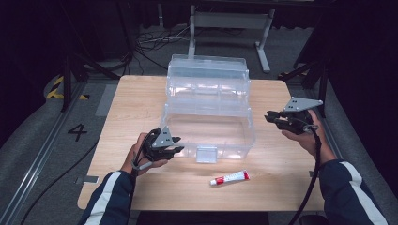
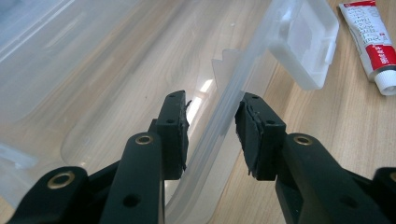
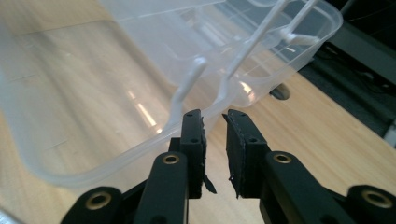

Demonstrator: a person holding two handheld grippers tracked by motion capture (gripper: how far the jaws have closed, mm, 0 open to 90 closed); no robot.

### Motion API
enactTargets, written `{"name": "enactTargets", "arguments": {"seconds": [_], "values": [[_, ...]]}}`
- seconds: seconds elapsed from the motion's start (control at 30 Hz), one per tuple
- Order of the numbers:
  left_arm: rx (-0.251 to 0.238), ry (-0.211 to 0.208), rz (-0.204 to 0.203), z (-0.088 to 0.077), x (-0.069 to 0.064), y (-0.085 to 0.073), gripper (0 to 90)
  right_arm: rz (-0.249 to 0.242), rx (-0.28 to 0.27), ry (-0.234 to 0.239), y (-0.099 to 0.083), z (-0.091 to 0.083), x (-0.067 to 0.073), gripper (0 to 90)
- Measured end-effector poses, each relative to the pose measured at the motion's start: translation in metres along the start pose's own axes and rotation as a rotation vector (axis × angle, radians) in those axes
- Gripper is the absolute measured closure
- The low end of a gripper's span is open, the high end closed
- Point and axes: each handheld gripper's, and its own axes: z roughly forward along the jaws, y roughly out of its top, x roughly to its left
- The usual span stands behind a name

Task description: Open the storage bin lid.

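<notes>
**Open storage box pinned at one corner, tube waiting outside**

Wooden table [image 1: 141, 103] first: it carries everything, w/ a clear plastic storage box [image 1: 209, 126] sitting mid-table, slightly toward 12 o'clock. The box is the hinged, tiered sort; its upper tray section [image 1: 206, 77] is swung back toward 12 o'clock, so the deep lower tub lies open from above. That looks deliberate, as it leaves room to drop something in. The front latch [image 1: 207, 153] hangs down at the tub's 6 o'clock wall.

Left gripper [image 1: 174, 149] sits at the tub's 7 o'clock corner. In the left gripper view the jaws straddle the tub's rim [image 2: 219, 121], one pad inside the wall, one outside. There's a gap on both sides, so the jaws are parted around the rim, not pinching it. I'd say it is there to steady the box so it doesn't slide.

Right gripper [image 1: 271, 117] hovers at 3 o'clock of the tub, just off its side wall. In the right gripper view its jaws stand a little apart w/ nothing between them; the tray's thin link arms [image 3: 187, 88] are just ahead of the tips, not touched.

Smallest item: a red-and-white tube [image 1: 230, 177], cap end toward 8 o'clock, lying flat on the table at 5 o'clock of the box, near its front wall but apart from it. Prob. the thing meant for the tub, and it's free for the right gripper.
</notes>
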Motion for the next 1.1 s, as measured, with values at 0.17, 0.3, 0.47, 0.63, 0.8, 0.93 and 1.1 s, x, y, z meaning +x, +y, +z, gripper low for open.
{"name": "enactTargets", "arguments": {"seconds": [0.17,0.3,0.47,0.63,0.8,0.93,1.1], "values": [[0.0,0.0,0.0,0.0,0.0,0.0,64.1,-0.02,0.012,0.045,-0.01,-0.002,0.014,70.6],[0.0,0.003,0.001,0.0,0.0,0.0,64.0,-0.016,0.026,0.074,-0.019,-0.002,0.026,61.8],[0.0,0.003,0.001,0.0,0.0,0.0,63.9,-0.019,0.052,0.116,-0.031,-0.001,0.042,56.0],[0.0,0.003,-0.001,0.0,0.0,0.0,63.9,-0.032,0.066,0.177,-0.042,0.0,0.061,52.3],[-0.001,0.004,-0.004,0.0,-0.001,0.0,63.7,-0.032,0.088,0.218,-0.049,0.0,0.072,50.4],[-0.001,0.004,-0.004,0.0,-0.001,0.0,63.7,-0.034,0.108,0.266,-0.056,0.004,0.087,50.0],[0.005,0.002,-0.005,0.0,-0.001,0.0,63.8,-0.091,0.156,0.312,-0.059,0.014,0.104,49.2]]}}
